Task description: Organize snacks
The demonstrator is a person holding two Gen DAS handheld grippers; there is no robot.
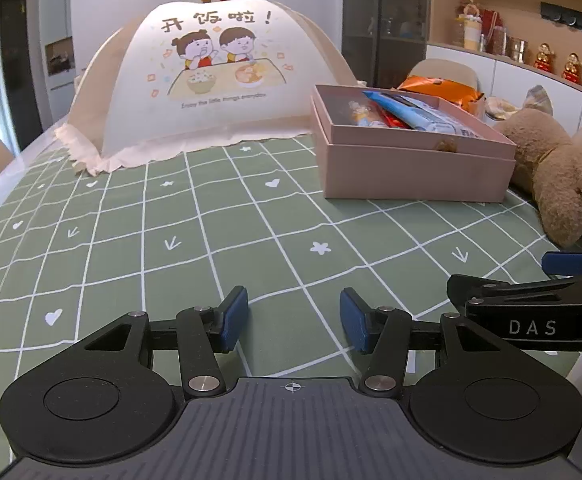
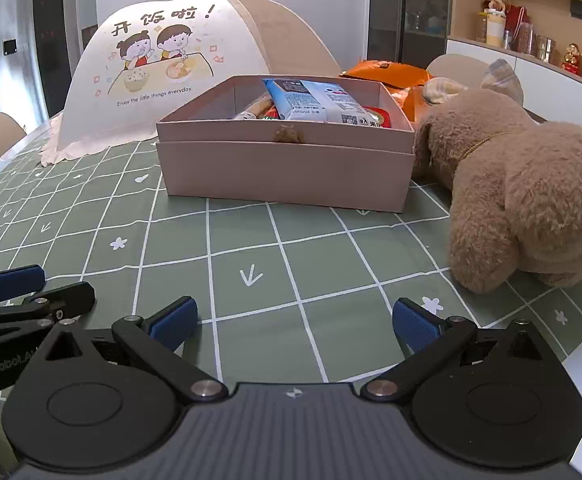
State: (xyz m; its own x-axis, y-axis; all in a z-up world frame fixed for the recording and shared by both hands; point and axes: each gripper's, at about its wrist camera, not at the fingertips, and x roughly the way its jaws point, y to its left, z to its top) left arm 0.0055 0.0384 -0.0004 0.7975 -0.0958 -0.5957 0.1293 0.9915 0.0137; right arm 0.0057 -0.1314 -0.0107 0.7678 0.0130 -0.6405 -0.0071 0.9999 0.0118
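Bare tablecloth ahead; plush bear blocks right.

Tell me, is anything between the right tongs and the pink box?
Nothing visible. Only bare green tablecloth lies between the open right tongs and the pink box. The teddy bear sits off to the right, beside the box, not in the path.

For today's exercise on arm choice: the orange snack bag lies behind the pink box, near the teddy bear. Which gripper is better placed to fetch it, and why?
Probably the right gripper. It is open and empty, and the pink box and orange snack bag lie nearly straight ahead of it. From the left gripper, also open, both sit off to the right.
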